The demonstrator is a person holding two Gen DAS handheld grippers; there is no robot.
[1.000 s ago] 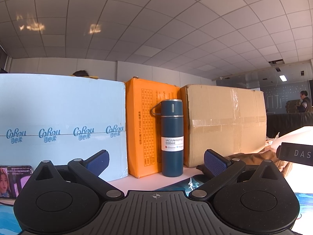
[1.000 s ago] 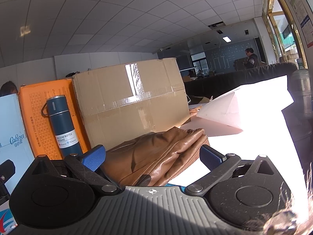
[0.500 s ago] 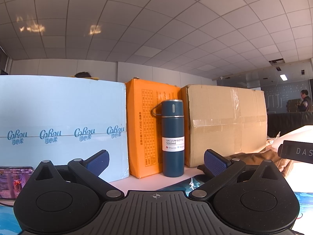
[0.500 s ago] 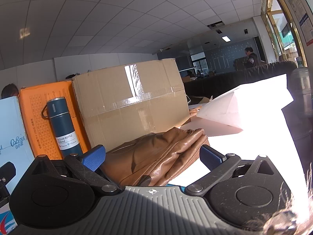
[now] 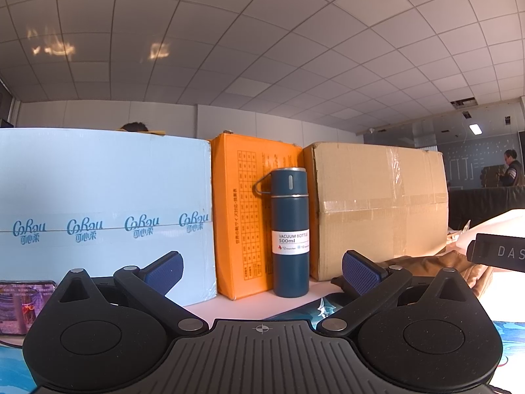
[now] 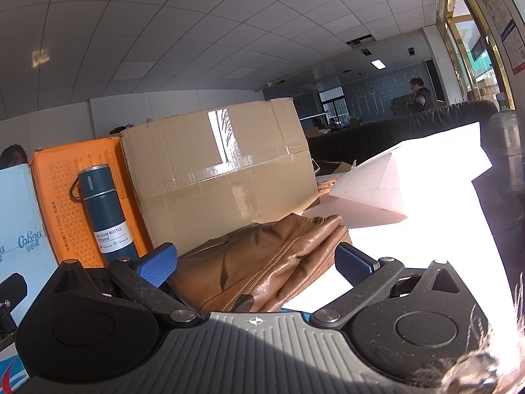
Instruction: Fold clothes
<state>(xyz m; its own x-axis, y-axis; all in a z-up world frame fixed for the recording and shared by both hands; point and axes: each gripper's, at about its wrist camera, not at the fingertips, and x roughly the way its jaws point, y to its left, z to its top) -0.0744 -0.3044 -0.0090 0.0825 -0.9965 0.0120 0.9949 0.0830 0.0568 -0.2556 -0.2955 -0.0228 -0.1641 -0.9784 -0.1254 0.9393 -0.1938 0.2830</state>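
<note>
A brown leather garment (image 6: 262, 259) lies bunched on the table in front of the cardboard box. In the right wrist view it sits just beyond and between the spread blue pads of my right gripper (image 6: 257, 262), which is open and holds nothing. In the left wrist view a strip of the garment (image 5: 443, 262) shows at the right, behind the right finger. My left gripper (image 5: 262, 271) is open and empty, pointing at the bottle and boxes, with the garment off to its right.
A blue vacuum bottle (image 5: 290, 229) stands before an orange box (image 5: 241, 210). A light blue box (image 5: 105, 210) is left, a taped cardboard box (image 5: 377, 210) right. White paper (image 6: 393, 184) lies right of the garment. A phone (image 5: 19, 305) sits at far left.
Both views have shifted only slightly; the bottle and boxes have drifted a little to the right in the right wrist view. Both grippers stay open and empty.
</note>
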